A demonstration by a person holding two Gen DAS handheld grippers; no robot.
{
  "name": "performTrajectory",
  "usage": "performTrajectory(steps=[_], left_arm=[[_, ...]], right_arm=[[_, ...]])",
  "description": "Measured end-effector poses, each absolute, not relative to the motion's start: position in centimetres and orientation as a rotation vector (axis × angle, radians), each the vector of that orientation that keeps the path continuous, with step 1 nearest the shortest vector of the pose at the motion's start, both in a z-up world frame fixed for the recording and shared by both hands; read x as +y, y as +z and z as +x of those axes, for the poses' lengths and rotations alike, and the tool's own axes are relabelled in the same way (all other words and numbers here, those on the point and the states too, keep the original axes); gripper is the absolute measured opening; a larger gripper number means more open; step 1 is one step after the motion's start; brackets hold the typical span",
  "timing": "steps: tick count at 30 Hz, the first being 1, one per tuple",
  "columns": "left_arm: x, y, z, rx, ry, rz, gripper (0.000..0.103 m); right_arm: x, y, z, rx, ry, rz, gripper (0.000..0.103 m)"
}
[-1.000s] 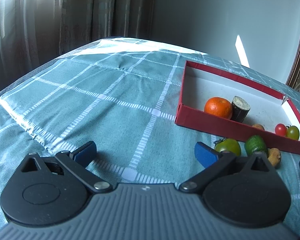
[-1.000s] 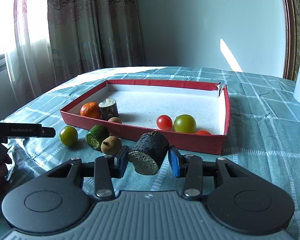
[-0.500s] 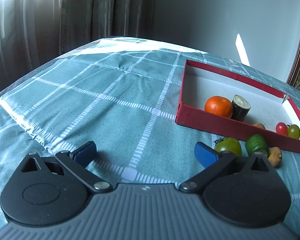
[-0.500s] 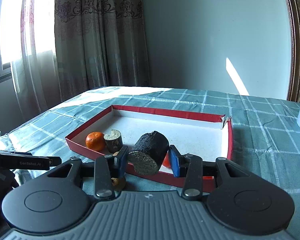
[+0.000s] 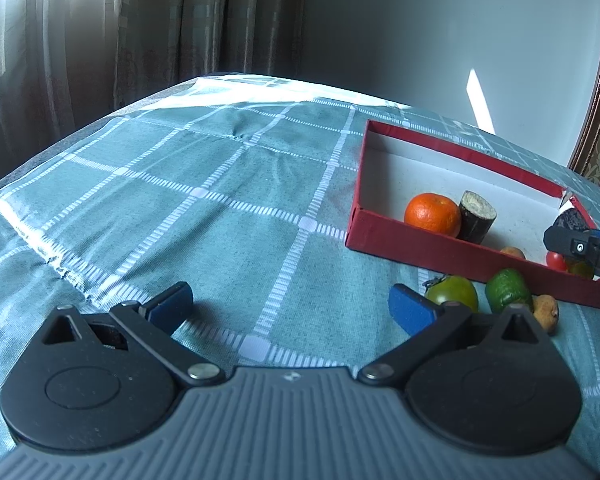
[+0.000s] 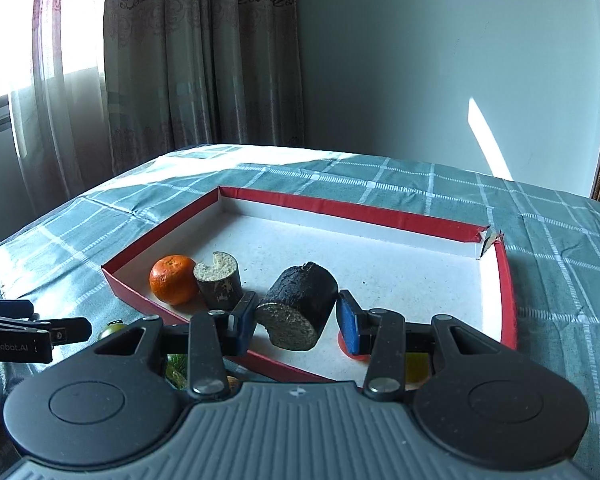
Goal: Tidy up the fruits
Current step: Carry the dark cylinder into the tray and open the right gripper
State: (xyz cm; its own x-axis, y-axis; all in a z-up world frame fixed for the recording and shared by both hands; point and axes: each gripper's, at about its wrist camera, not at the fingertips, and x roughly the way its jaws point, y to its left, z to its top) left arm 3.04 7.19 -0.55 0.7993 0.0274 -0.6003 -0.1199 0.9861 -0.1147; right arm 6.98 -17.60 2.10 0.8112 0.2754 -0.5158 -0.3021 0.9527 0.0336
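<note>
Holding a dark stub point(image 6: 298, 312) in my right gripper point(image 6: 296, 322) over the tray point(image 6: 384, 280), I keep my left gripper point(image 5: 290, 306) wide, empty.

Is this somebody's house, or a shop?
Probably a room in a home: long patterned curtains hang by a sunny window, and a checked tablecloth covers the table where a red tray of fruit sits.

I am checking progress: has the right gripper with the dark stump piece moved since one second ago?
Yes. The right gripper carried the dark stump piece forward, from before the red box's near wall to above its floor.
</note>
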Motion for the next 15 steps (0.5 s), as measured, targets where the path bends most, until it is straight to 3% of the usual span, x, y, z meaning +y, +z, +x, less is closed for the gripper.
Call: performTrajectory(steps=[15], left_arm=[[7.3,-0.5,3.0,0.638,0.064,-0.156,0.103]], right_arm=[[-17.0,0.6,7.9,0.558,0.298,-0.074,0.041]])
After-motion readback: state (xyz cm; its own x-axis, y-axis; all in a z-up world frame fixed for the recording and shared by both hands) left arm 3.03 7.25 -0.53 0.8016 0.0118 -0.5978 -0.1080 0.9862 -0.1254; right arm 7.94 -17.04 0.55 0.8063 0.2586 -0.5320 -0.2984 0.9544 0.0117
